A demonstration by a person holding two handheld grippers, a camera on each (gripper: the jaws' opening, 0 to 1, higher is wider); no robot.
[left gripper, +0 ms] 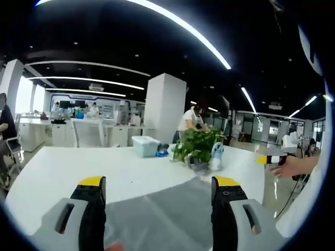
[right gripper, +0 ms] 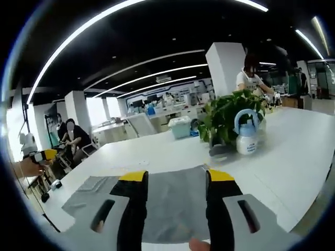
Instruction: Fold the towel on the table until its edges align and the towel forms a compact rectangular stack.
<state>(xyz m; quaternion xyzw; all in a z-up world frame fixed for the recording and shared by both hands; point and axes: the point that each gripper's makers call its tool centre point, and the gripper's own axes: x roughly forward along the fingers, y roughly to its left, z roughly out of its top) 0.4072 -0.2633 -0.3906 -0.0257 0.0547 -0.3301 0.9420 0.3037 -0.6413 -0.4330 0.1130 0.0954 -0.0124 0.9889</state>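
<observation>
White table (right gripper: 293, 157) carries your grey towel (right gripper: 175, 204), lying flat near its edge. You hold both grippers, left (left gripper: 157, 185) and right (right gripper: 170, 178), above it, jaws spread, gripping nothing. Beyond stand a potted plant (right gripper: 225, 120) and spray bottle (right gripper: 246, 133).

Potted plant (right gripper: 227, 116), spray bottle (right gripper: 246, 135) touching; plastic box (right gripper: 181, 127) near.

Open office with a black ceiling, long light strips (left gripper: 183, 31), a white pillar (left gripper: 165, 107), white desks (left gripper: 57, 133).
</observation>
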